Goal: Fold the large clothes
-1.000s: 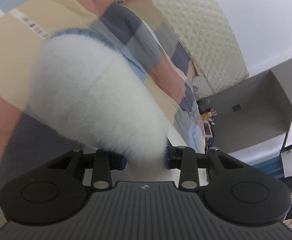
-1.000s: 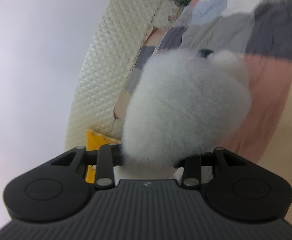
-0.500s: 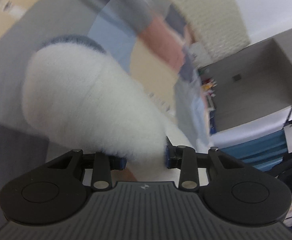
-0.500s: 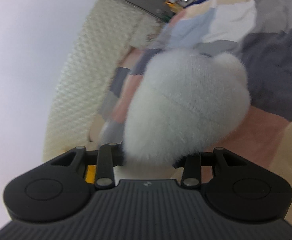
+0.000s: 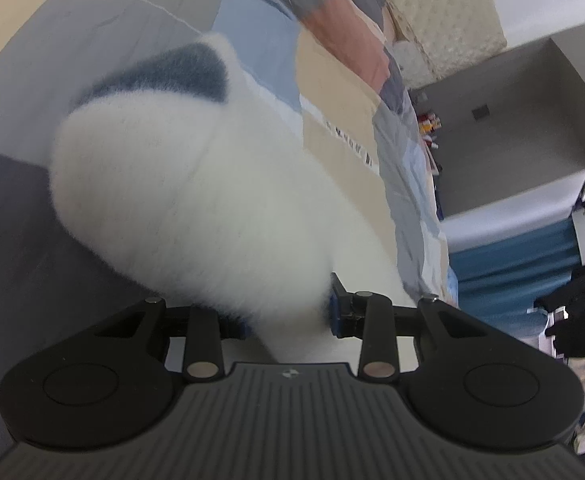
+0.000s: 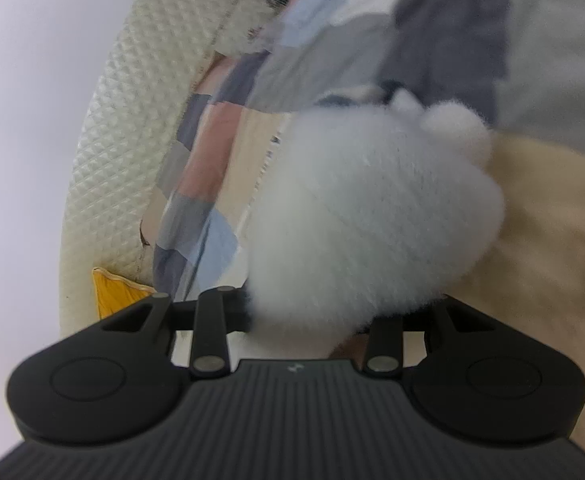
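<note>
Fleece (image 5: 196, 200) sits bunched in both tools, left (image 5: 288, 316) and right (image 6: 308, 320) clamped on it; thick pile could slip free above the bed (image 5: 52, 80).

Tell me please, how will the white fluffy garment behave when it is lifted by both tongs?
The fluffy garment bulges in a rounded bunch beyond the left tongs, so it is probably floppy, not stiff. The thick fuzzy pile suggests it is light for its bulk. The right tongs are sunk into the fluff, so it likely compresses.
</note>
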`<state>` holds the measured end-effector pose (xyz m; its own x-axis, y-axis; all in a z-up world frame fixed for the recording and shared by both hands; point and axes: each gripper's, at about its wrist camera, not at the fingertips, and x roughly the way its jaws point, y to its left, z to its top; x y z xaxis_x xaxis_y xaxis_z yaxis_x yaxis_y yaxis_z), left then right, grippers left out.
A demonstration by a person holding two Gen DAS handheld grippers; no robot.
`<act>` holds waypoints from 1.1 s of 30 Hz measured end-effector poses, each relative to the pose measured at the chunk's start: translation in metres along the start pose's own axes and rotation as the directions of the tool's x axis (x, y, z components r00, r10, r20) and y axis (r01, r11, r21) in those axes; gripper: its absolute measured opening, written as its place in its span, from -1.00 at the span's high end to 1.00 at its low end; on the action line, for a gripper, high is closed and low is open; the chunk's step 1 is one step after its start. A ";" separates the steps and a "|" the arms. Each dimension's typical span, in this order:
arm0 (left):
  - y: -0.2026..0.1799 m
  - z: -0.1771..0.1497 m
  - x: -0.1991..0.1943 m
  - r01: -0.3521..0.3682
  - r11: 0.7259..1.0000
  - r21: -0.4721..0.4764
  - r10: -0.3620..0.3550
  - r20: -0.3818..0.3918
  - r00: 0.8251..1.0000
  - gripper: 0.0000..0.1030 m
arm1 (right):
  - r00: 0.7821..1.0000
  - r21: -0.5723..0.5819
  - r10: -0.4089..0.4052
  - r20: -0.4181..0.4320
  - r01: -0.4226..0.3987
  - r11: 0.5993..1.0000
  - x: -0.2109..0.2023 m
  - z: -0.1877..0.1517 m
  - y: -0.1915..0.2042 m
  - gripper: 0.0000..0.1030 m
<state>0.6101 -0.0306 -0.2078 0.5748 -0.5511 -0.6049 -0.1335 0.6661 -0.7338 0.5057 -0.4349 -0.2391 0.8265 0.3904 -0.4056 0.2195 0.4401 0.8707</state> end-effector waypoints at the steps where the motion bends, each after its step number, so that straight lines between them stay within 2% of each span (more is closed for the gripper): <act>1: 0.002 -0.003 -0.002 -0.003 1.000 0.010 0.003 -0.006 1.000 0.22 | 1.000 0.010 0.003 -0.001 -0.003 1.000 -0.001 -0.002 -0.005 0.18; 7: 0.016 -0.020 -0.009 -0.023 0.998 0.053 0.024 -0.013 1.000 0.16 | 1.000 0.034 -0.002 -0.023 0.003 0.999 0.000 -0.015 -0.021 0.14; 10: 0.018 -0.030 -0.009 -0.058 0.996 0.075 0.059 -0.013 0.998 0.08 | 0.999 0.062 -0.016 -0.040 0.019 0.998 0.003 -0.016 -0.029 0.12; 13: 0.018 -0.035 -0.012 -0.082 0.993 0.087 0.084 -0.015 0.996 0.06 | 0.998 0.040 -0.039 -0.040 0.041 0.998 0.003 -0.018 -0.027 0.10; 18: 0.000 -0.038 -0.034 -0.149 0.975 0.164 0.155 -0.021 0.988 0.06 | 0.994 0.050 -0.095 -0.048 0.097 0.994 -0.004 -0.019 -0.017 0.06; 20: -0.012 -0.039 -0.050 -0.177 0.963 0.204 0.180 0.005 0.984 0.06 | 0.990 0.049 -0.129 -0.050 0.132 0.990 -0.013 -0.020 -0.008 0.06; 26: -0.055 -0.048 -0.100 -0.215 0.931 0.296 0.205 0.066 0.977 0.06 | 0.975 -0.095 -0.219 -0.038 0.215 0.972 -0.049 -0.031 0.031 0.07; 29: -0.078 -0.059 -0.133 -0.222 0.912 0.344 0.199 0.102 0.975 0.06 | 0.976 -0.186 -0.216 -0.007 0.211 0.960 -0.075 -0.041 0.057 0.08; 33: -0.112 -0.081 -0.182 -0.239 0.869 0.434 0.184 0.165 0.969 0.06 | 0.982 -0.307 -0.188 0.026 0.187 0.933 -0.111 -0.056 0.094 0.08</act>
<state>0.4549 -0.0455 -0.0401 0.6656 -0.3285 -0.6701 0.0968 0.9283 -0.3590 0.4052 -0.3920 -0.1278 0.7835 0.2796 -0.5549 0.2001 0.7320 0.6513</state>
